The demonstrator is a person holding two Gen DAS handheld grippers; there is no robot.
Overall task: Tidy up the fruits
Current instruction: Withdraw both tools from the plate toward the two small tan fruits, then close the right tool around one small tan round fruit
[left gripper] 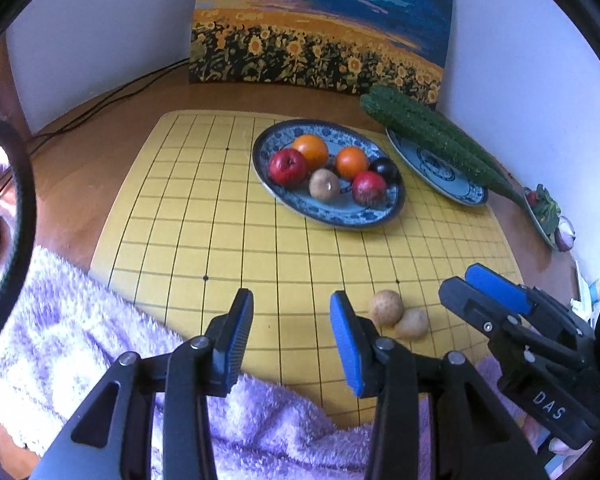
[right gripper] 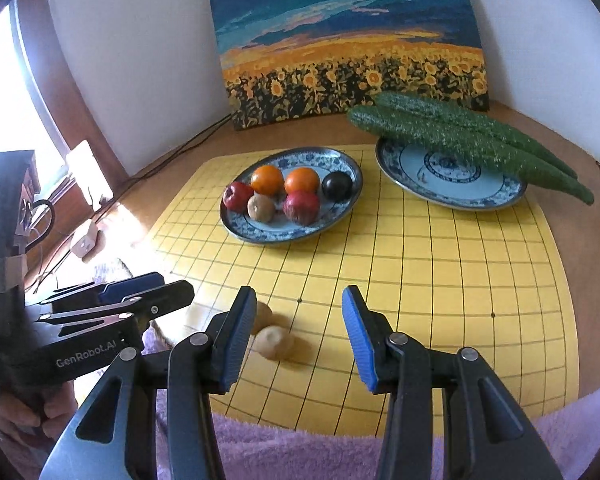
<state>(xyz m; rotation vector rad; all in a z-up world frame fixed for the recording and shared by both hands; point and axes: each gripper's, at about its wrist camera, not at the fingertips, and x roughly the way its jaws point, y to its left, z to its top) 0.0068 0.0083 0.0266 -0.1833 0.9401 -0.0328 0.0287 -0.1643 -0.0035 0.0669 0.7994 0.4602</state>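
Note:
A blue patterned oval plate (left gripper: 364,216) (right gripper: 260,232) on the yellow grid mat holds two oranges (left gripper: 311,151), two red apples (left gripper: 287,167), a brown kiwi (left gripper: 324,185) and a dark plum (left gripper: 384,169). Two brown kiwis (left gripper: 386,307) (right gripper: 274,342) lie loose on the mat near the front. My left gripper (left gripper: 292,334) is open and empty, just left of them. My right gripper (right gripper: 300,332) is open and empty, with the loose kiwis beside its left finger. It also shows in the left wrist view (left gripper: 476,292).
A second blue plate (right gripper: 460,188) at the back right carries two long green cucumbers (right gripper: 472,140). A sunflower painting (right gripper: 348,40) leans on the wall. A purple towel (left gripper: 100,340) covers the front edge. Cables (left gripper: 112,96) run at the back left.

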